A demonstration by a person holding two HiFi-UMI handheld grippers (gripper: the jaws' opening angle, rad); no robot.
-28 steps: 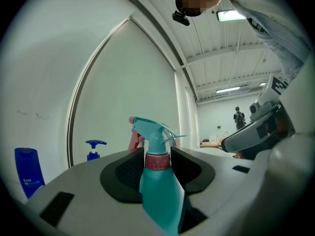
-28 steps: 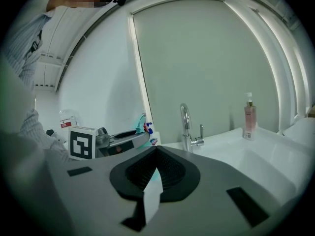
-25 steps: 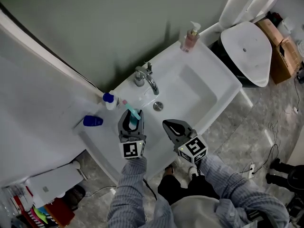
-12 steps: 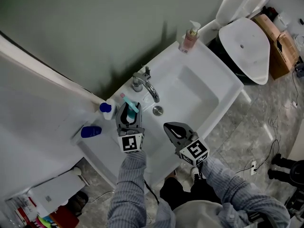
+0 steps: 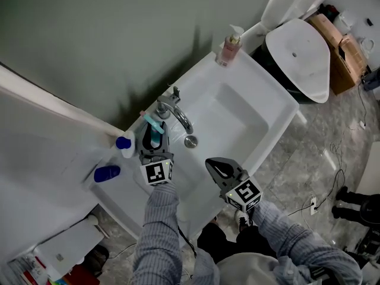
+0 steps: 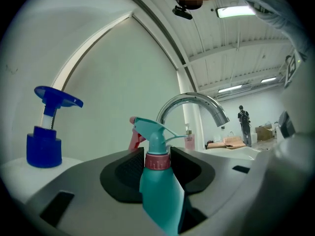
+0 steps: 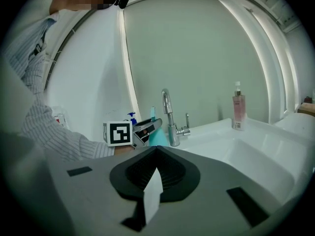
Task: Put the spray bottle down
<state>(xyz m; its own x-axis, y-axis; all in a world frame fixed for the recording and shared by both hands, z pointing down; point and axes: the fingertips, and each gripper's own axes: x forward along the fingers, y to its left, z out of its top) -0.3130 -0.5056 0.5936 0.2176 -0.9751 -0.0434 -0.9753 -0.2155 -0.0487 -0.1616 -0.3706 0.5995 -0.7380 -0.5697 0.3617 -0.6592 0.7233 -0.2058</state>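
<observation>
1. The spray bottle (image 6: 158,195) is clamped by its pink collar between the jaws of the left gripper (image 5: 154,134). It is held upright, with the teal nozzle above the pads.
2. In the head view the bottle is seen over the back ledge of the sink (image 5: 270,108), just beside the faucet (image 5: 178,113), at about 8 o'clock of it.
3. A blue pump bottle (image 5: 123,142) is seen at 9 o'clock of the left gripper, close by but apart. A blue cap-like item (image 5: 107,173) lies at 8 o'clock, further off.
4. The right gripper (image 5: 212,164) is closed with nothing held. It is parked at 4 o'clock of the left one, over the front edge of the sink.
5. The bottle's base is hidden by the jaws, so contact with the ledge cannot be told.
6. Progress is judged late: the bottle is carried to a likely spot, but not yet released.
7. Left to do, as judged: the base is to be set flat on the ledge, the jaws opened, and the gripper backed away without tipping the bottle or knocking the pump bottle.
</observation>
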